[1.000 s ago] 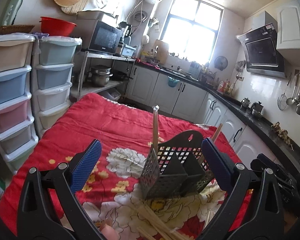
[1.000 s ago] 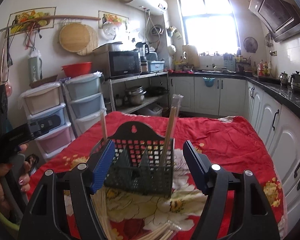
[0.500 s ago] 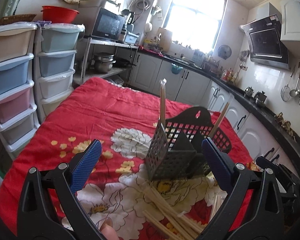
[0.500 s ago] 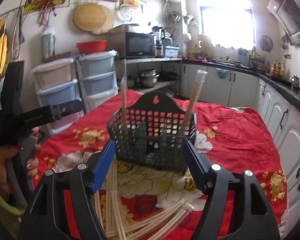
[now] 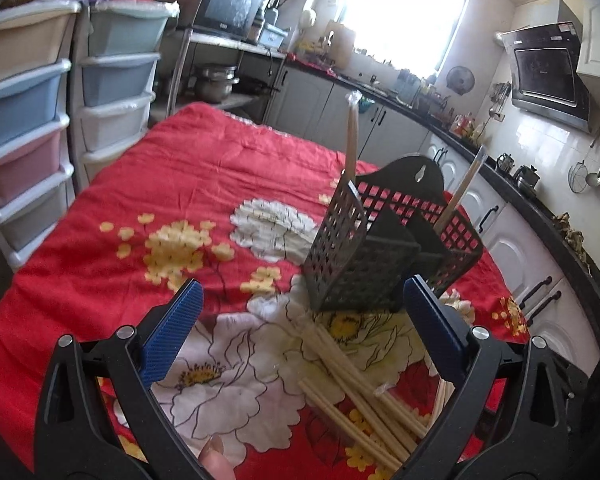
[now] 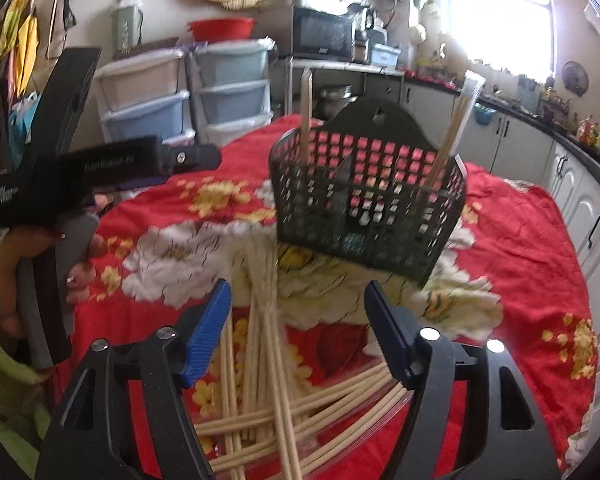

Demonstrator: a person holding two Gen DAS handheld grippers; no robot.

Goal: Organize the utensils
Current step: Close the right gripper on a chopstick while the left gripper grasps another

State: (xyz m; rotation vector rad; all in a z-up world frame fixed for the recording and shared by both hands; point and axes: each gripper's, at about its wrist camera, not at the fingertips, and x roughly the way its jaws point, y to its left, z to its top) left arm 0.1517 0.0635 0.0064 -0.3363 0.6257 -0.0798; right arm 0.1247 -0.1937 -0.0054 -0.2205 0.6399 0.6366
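Setting: a home kitchen, with a table (image 5: pixel 204 184) covered by a red floral cloth (image 6: pixel 516 240) at its centre.
Landmark: a dark perforated plastic utensil basket (image 6: pixel 364 204) stood upright on the cloth, divided inside into compartments.
Already in the basket: one wrapped pair of chopsticks (image 6: pixel 305 108) stood in the compartment at the basket's left end as the right wrist view showed it, and another wrapped pair (image 6: pixel 458 120) leaned in the compartment at the opposite end.
Loose chopsticks: a scattered pile of pale wooden chopsticks (image 6: pixel 268 360) lay flat on the cloth just in front of the basket, crossing one another, some apparently in clear sleeves.
Left claw (image 5: pixel 304 332): spread wide and empty, hovering above the near end of the pile, in front of the basket.
Right claw (image 6: pixel 298 332): also parted wide and holding nothing, poised over the pile with the sticks lying between and below its blue pads.
Why held so: both claws looked angled down at the pile, probably to pick the next sticks from it.
Task progress: early, judging by how many sticks lay loose.
Risk: the crossed sticks might lift several at once.
Background: stacked plastic drawer units (image 5: pixel 32 120) stood well behind the basket, by the wall.
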